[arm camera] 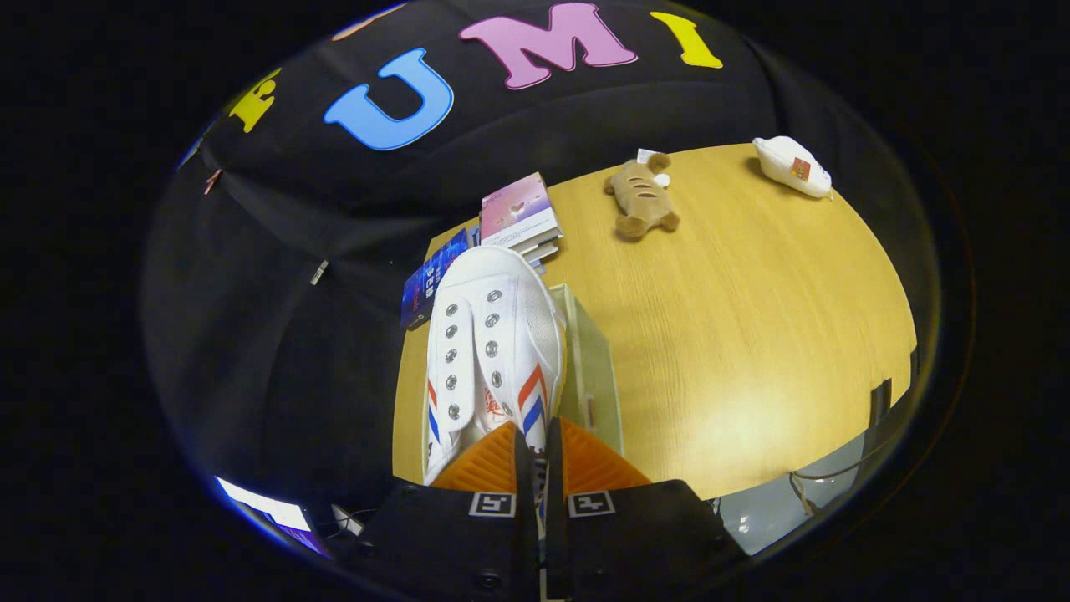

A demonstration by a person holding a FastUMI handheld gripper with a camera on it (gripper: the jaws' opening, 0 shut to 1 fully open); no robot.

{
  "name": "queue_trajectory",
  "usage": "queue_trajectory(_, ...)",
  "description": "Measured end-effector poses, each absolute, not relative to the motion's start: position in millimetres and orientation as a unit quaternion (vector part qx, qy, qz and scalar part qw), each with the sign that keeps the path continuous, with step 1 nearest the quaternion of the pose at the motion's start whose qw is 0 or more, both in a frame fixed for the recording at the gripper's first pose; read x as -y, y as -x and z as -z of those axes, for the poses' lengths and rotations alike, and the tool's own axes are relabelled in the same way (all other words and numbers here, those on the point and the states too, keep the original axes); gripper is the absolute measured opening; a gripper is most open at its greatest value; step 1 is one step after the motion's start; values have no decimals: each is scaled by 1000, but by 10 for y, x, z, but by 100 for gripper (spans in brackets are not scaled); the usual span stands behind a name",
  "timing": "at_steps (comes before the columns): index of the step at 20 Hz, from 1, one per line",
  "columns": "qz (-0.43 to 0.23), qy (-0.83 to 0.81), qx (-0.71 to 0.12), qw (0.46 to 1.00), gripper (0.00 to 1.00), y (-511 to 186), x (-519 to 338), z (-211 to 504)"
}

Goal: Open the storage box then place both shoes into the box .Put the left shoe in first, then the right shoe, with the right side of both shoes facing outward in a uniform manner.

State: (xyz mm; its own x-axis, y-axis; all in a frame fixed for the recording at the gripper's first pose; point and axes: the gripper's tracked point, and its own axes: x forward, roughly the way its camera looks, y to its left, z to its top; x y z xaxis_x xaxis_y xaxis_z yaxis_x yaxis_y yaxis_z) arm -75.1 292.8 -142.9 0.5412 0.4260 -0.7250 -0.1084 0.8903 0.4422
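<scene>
Gripper view: I am pinching my gripper (pixel 539 456) nearly closed on a white shoe (pixel 489 334), holding it over the storage box (pixel 589 368) at center frame.

Storage box (pixel 595 368) mostly hidden behind shoe (pixel 489 351); shoe heel hidden by claw (pixel 539 468).

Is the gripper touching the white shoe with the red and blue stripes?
Touching. In the gripper view, the gripper is nearly closed, both fingers pinching the white canvas shoe by its side wall above the clear storage box.
</scene>
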Motion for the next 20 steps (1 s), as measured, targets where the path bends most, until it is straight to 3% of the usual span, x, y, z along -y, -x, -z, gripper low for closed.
queue_trajectory(8,-117,-122,-478,862,8,741,-2988,1876)
queue_trajectory(11,-122,-123,-483,858,18,755,-3050,1907)
queue_trajectory(12,-134,-134,-479,857,24,754,-3133,1851)
queue_trajectory(13,-149,-153,-467,858,47,737,-3248,1754)
queue_trajectory(18,-163,-162,-421,878,97,568,-3193,1348)
queue_trajectory(20,-161,-160,-402,887,99,525,-3103,1212)
